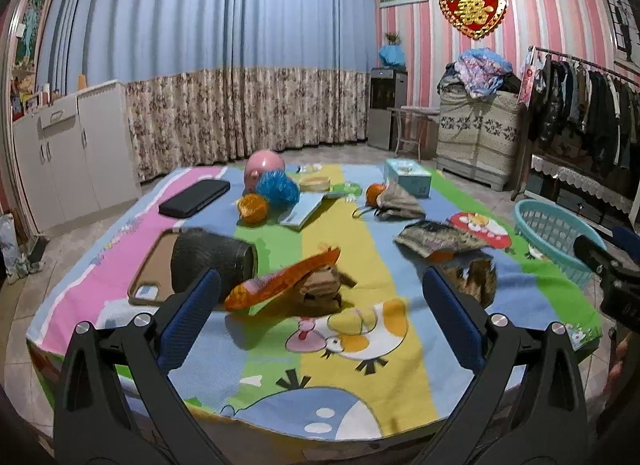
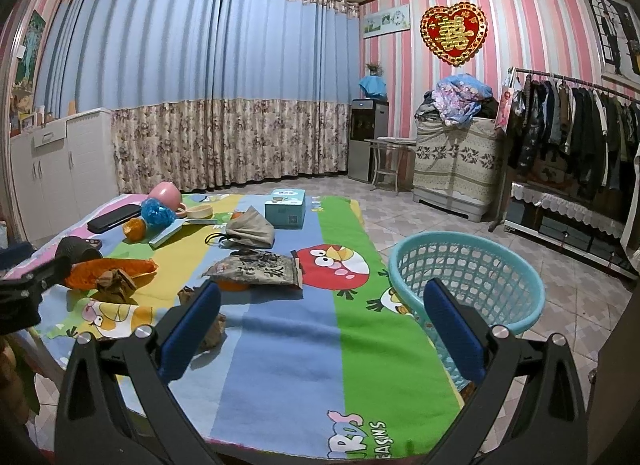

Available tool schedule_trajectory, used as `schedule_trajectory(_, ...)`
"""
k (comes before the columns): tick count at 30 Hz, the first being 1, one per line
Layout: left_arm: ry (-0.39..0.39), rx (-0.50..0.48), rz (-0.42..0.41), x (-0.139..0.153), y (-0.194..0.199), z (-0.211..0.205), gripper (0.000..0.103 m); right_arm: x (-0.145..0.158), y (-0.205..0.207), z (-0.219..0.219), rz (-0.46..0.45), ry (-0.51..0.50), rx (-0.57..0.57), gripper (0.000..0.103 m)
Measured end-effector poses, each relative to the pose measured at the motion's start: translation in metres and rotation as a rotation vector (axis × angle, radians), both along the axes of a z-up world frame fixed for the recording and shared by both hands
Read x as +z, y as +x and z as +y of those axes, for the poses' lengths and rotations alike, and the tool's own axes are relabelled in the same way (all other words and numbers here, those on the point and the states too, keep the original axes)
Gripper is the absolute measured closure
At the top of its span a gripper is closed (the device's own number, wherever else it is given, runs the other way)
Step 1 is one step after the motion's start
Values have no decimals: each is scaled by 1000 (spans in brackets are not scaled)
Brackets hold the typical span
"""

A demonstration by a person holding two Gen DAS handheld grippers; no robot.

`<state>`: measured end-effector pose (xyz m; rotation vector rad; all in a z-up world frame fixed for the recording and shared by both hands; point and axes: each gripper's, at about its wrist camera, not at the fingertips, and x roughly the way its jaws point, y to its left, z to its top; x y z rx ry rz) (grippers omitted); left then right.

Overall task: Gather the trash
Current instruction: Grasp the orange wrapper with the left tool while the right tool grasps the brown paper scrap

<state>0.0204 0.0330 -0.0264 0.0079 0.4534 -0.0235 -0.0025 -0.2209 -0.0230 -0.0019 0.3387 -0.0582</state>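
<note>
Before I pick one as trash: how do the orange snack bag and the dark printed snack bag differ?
The orange snack bag lies near the left tool, propped on brown scraps; the dark printed snack bag lies flatter, closer to the basket. Both look empty and crumpled.

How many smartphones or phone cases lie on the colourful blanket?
2: a black phone lies flat at the far left, and a brown phone case lies nearer, partly under a black mesh cylinder. Others may be hidden.
</note>
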Motion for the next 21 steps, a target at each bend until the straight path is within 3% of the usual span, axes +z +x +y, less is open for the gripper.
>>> schedule_trajectory(4, 16, 36, 14, -6, 4, 12, 5, -5, 8, 4, 20, 33, 24, 4)
schedule_trajectory(9, 30, 66, 15, -6, 11, 30, 5, -14, 26, 19, 123, 5, 33, 4)
schedule_trajectory(21, 37, 101, 29, -9, 23, 65, 5, -34, 55, 71, 216, -61, 117, 4)
